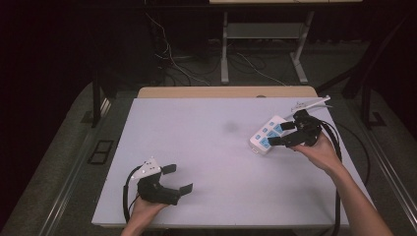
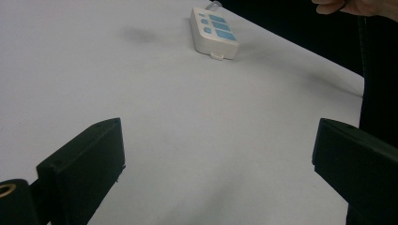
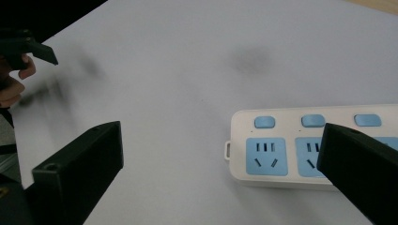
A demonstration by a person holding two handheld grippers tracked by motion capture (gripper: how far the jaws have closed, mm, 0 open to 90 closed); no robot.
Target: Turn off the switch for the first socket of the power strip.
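Looking down from the high view, a white power strip (image 1: 269,133) is seen lying on the right half of the table (image 1: 216,147), its long axis running diagonally from near-left to far-right. The right gripper (image 1: 282,133) is held right over it, jaws spread, one jaw above the strip's far part and the other at its near edge; whether they touch it cannot be told. The left gripper (image 1: 177,179) is parked well apart near the front edge, jaws spread too, nothing between them.

Over to the left gripper view: the power strip (image 2: 214,33) is caught far off at the top, with a wide stretch of bare table (image 2: 187,131) between it and the two open jaws. A hand (image 2: 356,6) is glimpsed at the top right corner.

Now the right gripper view, and this is where the action sits: the power strip (image 3: 319,150) is spread across the lower right, blue sockets and buttons facing up, its rounded end with a small tab pointing toward the gap between the jaws. One jaw is overlapping its body, the other is out over bare table (image 3: 187,61), so the strip is only partly bracketed. By this reckoning the right hand is much the nearer, and a sideways shift would be needed before the strip's short width could be pinched.
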